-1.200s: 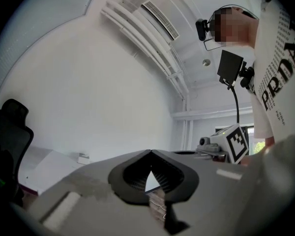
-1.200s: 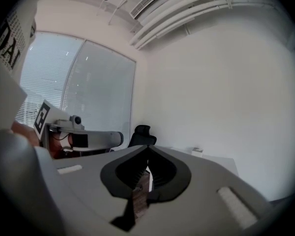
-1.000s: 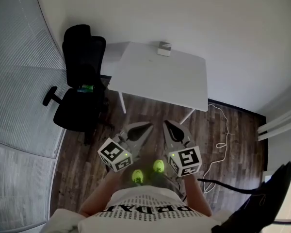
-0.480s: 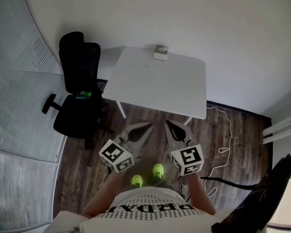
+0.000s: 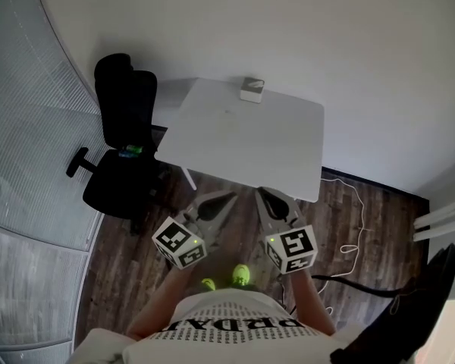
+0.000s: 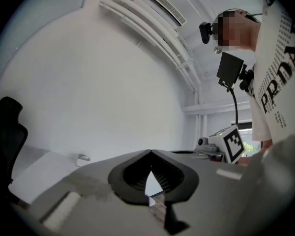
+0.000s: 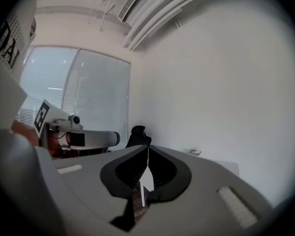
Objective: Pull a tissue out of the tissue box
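Observation:
A small grey tissue box [image 5: 252,89] sits at the far edge of a white table [image 5: 243,139], seen small in the left gripper view [image 6: 82,159] and the right gripper view [image 7: 194,152]. My left gripper [image 5: 233,196] and right gripper [image 5: 259,192] are held side by side over the wooden floor, in front of the table's near edge and well short of the box. Both have their jaw tips touching with nothing between them [image 6: 150,151] [image 7: 147,146].
A black office chair [image 5: 125,139] stands left of the table, beside a glass wall with blinds [image 5: 30,150]. A white cable [image 5: 353,218] trails on the wooden floor [image 5: 364,241] at right. The person's legs and green-toed shoes [image 5: 241,275] are below the grippers.
The person has stepped forward: the table's near edge now lies closer to the gripper tips. Both grippers stay shut and side by side.

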